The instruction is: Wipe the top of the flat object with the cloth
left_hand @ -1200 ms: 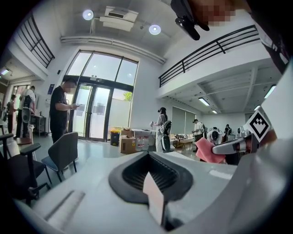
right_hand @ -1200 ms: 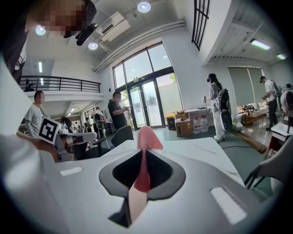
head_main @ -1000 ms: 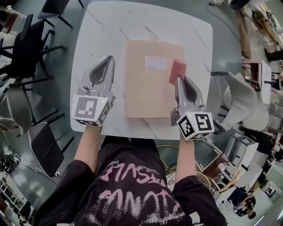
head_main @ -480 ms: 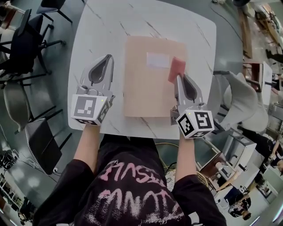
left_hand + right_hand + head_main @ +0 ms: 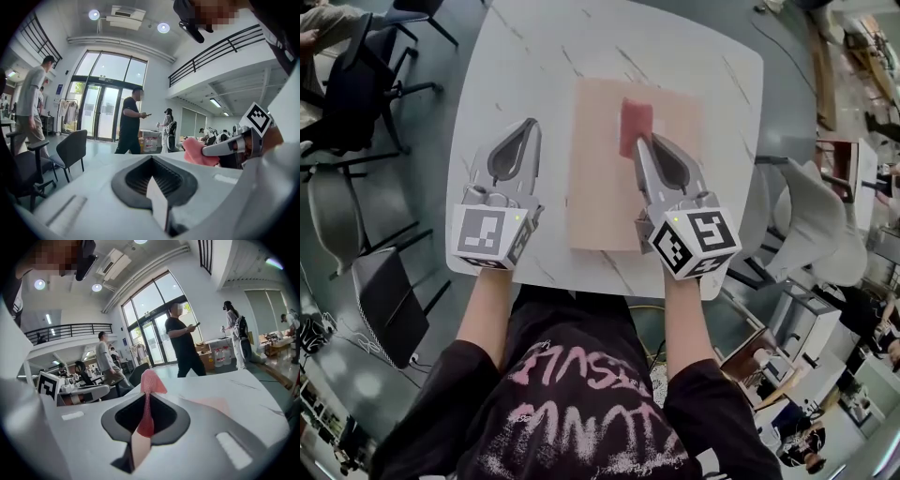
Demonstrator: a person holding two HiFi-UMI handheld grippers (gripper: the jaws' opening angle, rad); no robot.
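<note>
The right tongs (image 5: 639, 141) were clamped on a red cloth (image 5: 635, 120). The right gripper view showed the jaws pressed on a thin fold of it, while its free end bunched up beyond the tips. The part of the cloth inside the jaws was hidden, and whether its far end pressed flat on the tan flat object (image 5: 598, 211) was hard to make out. From the head view the cloth lay over the far half of the flat object, directly ahead of the right tongs. The tongs' body and marker cube covered the object's near right part and corner. The left tongs (image 5: 528, 125) were pressed together with nothing between them, just left of the flat object's left edge and over the white marbled surface (image 5: 511, 56). No view showed whether they touched it. Bare surface lay open ahead of both tongs, past the object's far edge, and a narrower strip ran left of the left tongs to the rim. The near rim was partly hidden behind the two cubes. Black chairs (image 5: 347, 89) stood off to the left of the left tongs.
</note>
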